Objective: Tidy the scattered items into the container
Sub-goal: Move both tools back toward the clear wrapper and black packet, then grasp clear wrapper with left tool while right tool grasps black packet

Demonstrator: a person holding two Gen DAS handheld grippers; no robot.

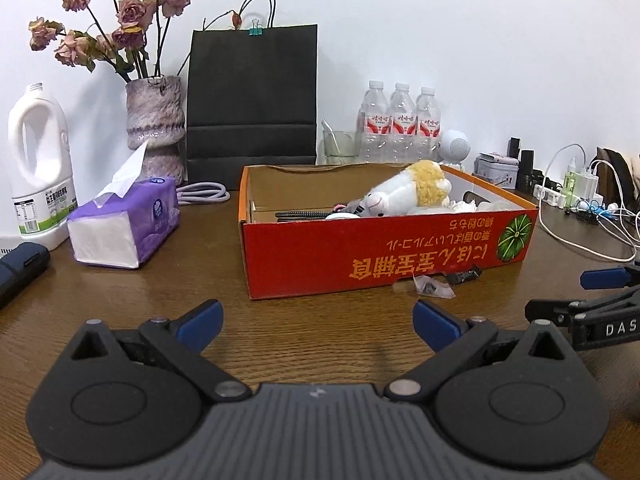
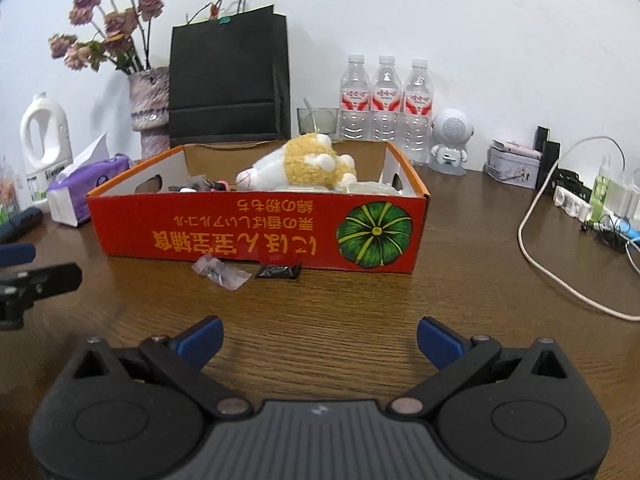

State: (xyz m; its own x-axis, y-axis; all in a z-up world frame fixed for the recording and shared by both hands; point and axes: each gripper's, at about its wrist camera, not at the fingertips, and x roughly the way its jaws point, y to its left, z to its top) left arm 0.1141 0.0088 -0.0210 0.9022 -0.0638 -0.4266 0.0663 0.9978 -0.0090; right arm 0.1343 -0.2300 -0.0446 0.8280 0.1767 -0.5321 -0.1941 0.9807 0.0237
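Note:
A red cardboard box [image 1: 384,252] [image 2: 256,232] with a green pumpkin print stands mid-table. Inside it lie a white and yellow plush toy [image 1: 408,192] [image 2: 304,168], a black comb and several small bits. On the table against the box's front wall lie a clear plastic packet [image 1: 434,286] [image 2: 222,272] and a small black sachet [image 1: 464,274] [image 2: 278,271]. My left gripper [image 1: 318,324] is open, low over the table, short of the box. My right gripper [image 2: 320,340] is open too, with the two packets ahead of it; it shows at the right edge [image 1: 592,296] of the left wrist view.
A purple tissue pack [image 1: 124,224], a white jug [image 1: 38,168], a vase of dried roses [image 1: 156,128], a black paper bag [image 1: 252,96] and three water bottles [image 1: 400,120] stand behind and left of the box. White cables [image 2: 560,264] and a power strip lie at the right.

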